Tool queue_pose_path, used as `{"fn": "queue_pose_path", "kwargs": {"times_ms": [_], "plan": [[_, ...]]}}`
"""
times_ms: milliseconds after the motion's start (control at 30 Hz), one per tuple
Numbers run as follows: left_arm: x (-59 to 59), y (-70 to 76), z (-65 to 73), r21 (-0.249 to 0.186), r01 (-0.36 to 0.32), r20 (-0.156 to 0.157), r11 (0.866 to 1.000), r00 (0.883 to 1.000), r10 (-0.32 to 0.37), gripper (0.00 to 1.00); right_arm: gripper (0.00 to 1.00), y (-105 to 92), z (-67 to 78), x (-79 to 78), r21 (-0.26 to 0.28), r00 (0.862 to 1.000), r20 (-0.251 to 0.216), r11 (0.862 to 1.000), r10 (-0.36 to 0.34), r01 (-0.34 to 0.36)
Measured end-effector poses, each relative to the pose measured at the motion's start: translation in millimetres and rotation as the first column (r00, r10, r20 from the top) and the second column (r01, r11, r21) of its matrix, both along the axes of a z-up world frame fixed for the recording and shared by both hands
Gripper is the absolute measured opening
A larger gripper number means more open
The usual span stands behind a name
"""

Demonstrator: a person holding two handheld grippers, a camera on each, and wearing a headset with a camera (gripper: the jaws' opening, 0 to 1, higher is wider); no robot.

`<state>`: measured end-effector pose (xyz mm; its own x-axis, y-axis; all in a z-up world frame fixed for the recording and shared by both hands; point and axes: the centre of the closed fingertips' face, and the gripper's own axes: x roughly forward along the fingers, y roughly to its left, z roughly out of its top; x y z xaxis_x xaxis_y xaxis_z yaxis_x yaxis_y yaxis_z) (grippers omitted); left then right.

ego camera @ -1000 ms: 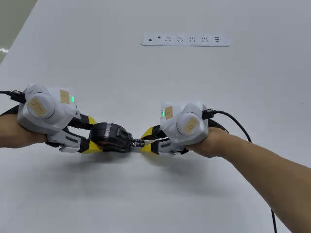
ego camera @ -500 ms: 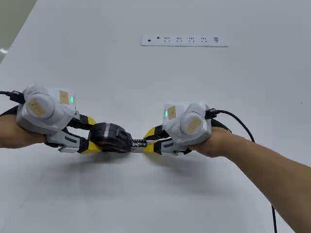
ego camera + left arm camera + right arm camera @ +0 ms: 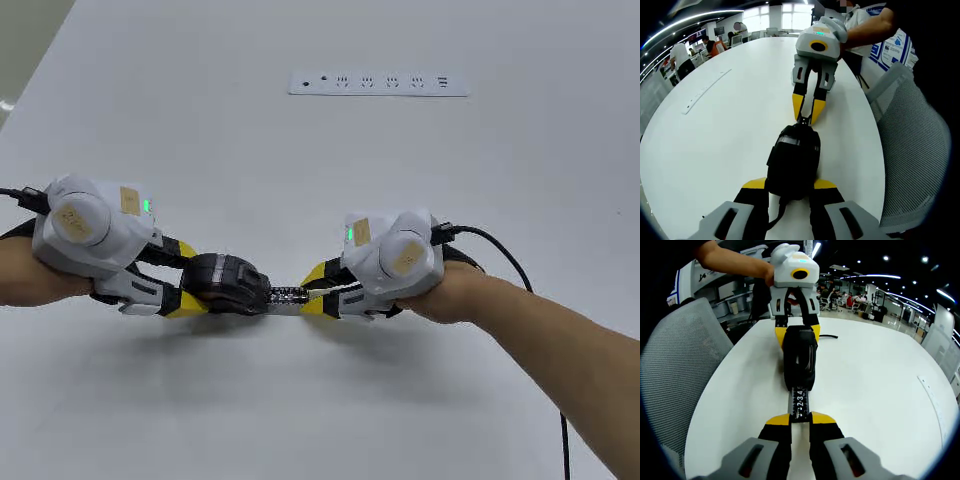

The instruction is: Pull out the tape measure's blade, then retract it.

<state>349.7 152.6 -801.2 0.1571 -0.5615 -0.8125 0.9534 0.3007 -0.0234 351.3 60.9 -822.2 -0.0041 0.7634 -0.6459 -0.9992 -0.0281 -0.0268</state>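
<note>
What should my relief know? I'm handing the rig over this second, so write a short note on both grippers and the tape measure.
Left gripper: shut on the tape measure, gripping its black case, on or just above the table.
Right gripper: shut on the tip of the blade.
Done: the blade is out a short way; the marks 2, 3 and 4 show in the right gripper view.
Left: probably draw the blade further out, then let it retract into the case.
</note>
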Motion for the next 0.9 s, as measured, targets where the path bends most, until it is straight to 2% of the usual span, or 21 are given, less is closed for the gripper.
{"fn": "queue_pose_path", "kwargs": {"times_ms": [900], "plan": [[0.2, 0.6, -0.6, -0.002, -0.007, -0.005, 1.000, 1.000, 0.007, 0.28, 0.10, -19.7, 0.4, 2.1, -0.009, 1.000, 0.006, 1.000, 0.008, -0.008]]}}
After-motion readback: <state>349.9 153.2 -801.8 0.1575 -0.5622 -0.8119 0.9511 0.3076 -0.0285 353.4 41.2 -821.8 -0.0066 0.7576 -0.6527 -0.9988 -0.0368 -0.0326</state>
